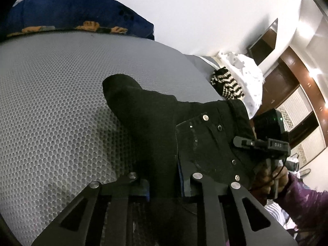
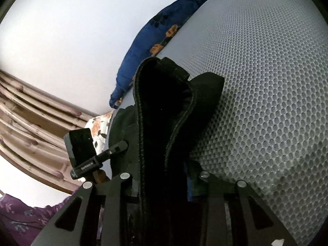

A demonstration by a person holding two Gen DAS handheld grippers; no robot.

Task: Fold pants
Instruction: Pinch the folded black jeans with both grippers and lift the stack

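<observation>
Now both grippers clamp the black pants (image 1: 164,127): the left gripper (image 1: 164,186) pinches fabric beside the riveted pocket, the right gripper (image 2: 162,184) pinches a seamed edge, above the grey mesh mattress (image 1: 61,102).

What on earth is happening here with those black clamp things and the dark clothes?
A person is folding black pants on a grey mesh-covered bed, using a handheld gripper in each hand. The left gripper is clamped on the pants near the riveted pocket, and the right gripper pinches a stitched edge of them. A blue pillow lies at the far side.
</observation>
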